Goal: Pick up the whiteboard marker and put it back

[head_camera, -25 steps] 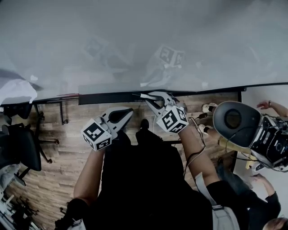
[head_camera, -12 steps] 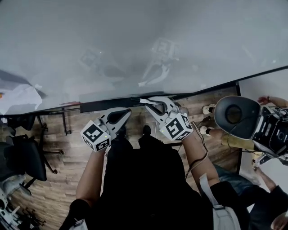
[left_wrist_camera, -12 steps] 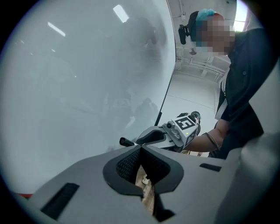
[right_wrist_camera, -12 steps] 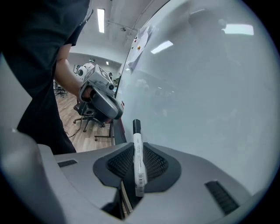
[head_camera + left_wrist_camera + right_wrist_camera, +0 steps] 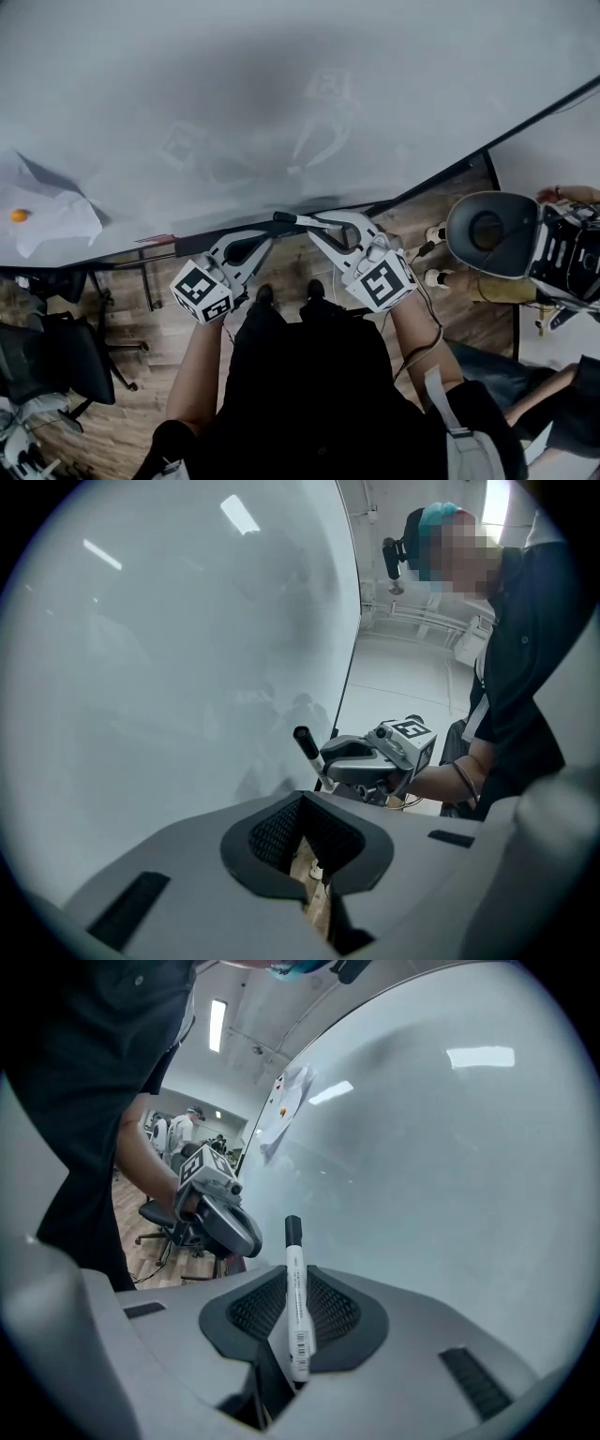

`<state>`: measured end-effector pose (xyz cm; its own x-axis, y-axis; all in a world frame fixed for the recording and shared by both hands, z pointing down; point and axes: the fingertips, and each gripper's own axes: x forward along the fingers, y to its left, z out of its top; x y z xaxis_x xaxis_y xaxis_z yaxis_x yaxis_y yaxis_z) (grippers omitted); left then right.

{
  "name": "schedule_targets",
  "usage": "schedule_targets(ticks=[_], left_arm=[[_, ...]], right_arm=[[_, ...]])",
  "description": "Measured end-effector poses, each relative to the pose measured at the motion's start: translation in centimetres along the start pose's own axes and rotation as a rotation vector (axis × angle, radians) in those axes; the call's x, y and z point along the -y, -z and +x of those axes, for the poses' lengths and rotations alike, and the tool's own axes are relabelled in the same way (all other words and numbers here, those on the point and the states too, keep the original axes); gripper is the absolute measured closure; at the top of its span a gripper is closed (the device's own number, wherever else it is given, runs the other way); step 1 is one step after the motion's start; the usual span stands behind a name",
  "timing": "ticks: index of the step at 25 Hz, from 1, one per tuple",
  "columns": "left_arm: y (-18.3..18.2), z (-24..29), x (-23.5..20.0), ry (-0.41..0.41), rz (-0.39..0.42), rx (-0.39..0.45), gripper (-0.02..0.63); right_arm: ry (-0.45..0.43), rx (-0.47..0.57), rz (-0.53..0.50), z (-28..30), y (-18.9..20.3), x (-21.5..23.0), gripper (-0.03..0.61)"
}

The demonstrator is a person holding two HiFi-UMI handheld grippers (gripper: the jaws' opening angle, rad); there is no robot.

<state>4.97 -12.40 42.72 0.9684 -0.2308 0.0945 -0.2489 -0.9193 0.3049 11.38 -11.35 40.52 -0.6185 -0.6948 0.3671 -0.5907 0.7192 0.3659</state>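
Lower in view than before, your right gripper [image 5: 302, 221] pinches the marker [image 5: 296, 1307] by the board [image 5: 281, 94]; your left gripper [image 5: 265, 239] is pressed together.

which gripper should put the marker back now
Right. The right gripper is shut on the whiteboard marker, close beside the whiteboard. The left gripper holds nothing, its jaws together, so using it would probably mean a handover first.

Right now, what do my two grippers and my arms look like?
Both the left gripper and the right gripper are light grey shells with dark ribbed pads inside the jaws. Each carries a white cube with black square markers. A thin cable trails along the right forearm. The person wears a black short-sleeved top.
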Motion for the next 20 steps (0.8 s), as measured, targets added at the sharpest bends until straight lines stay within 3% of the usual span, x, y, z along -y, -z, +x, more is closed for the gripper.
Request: schedule_targets(ticks=[6, 11, 20], left_arm=[[-4.1, 0.7, 0.0, 0.018, 0.053, 0.021, 0.603], [-7.3, 1.6, 0.6, 0.035, 0.110, 0.048, 0.603], [-9.7, 1.4, 1.9, 0.075, 0.167, 0.076, 0.603]], right_arm=[[0.045, 0.118, 0.055, -1.7, -3.7, 2.9, 0.502], [0.118, 0.358, 0.205, -4.2, -7.9, 5.9, 0.503], [0.127, 0.447, 0.297, -7.7, -8.7, 6.8, 0.503]])
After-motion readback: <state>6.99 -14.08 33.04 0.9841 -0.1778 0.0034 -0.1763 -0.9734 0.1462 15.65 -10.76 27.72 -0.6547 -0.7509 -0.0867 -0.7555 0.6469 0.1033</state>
